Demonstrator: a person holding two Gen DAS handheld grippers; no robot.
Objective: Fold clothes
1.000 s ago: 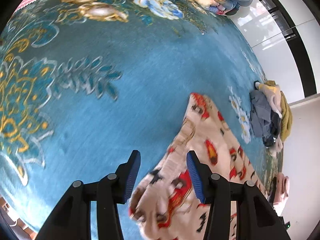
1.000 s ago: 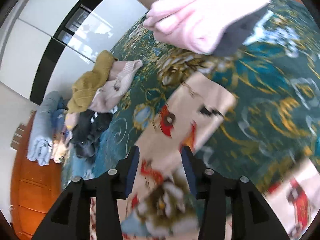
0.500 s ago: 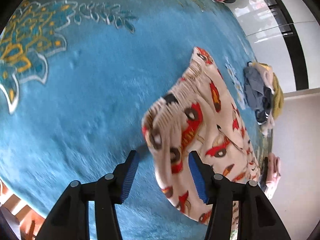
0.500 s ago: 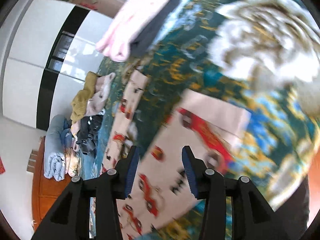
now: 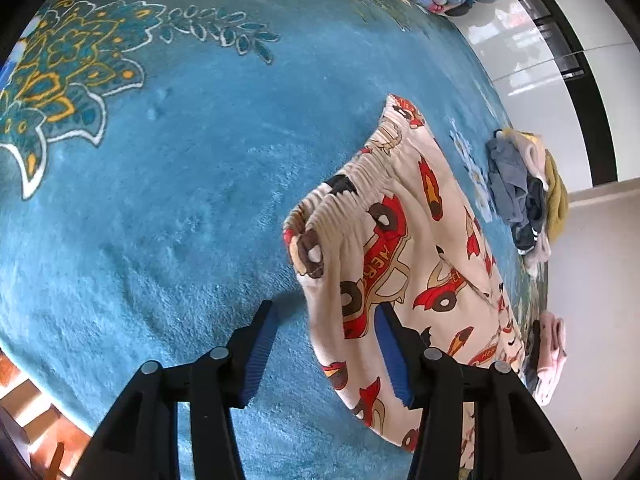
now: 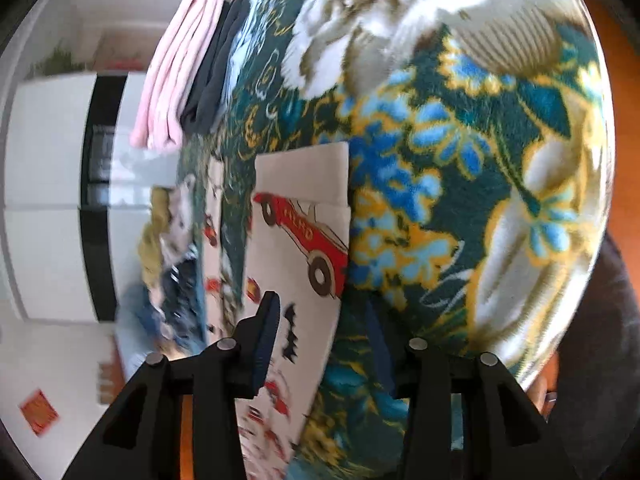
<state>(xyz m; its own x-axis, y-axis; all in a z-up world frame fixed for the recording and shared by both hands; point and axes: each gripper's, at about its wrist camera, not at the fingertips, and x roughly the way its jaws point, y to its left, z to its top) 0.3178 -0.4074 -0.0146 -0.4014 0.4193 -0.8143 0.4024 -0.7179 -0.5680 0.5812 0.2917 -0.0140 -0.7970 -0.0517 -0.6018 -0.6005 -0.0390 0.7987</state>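
Right now the left gripper (image 5: 324, 354) has its fingers wide apart, holding nothing. The car-print pajama pants (image 5: 404, 256) lie on the blue carpet (image 5: 180, 200), waistband just past the fingertips. The right gripper (image 6: 324, 336) is wide too, over a pant leg (image 6: 304, 240). To fold well, I think each should pinch an edge flat, not bunch it.

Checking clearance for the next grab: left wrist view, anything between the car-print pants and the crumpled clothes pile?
Only rug, with a pale flower motif; no other item lies between car-print pants and crumpled clothes pile, per left wrist view.
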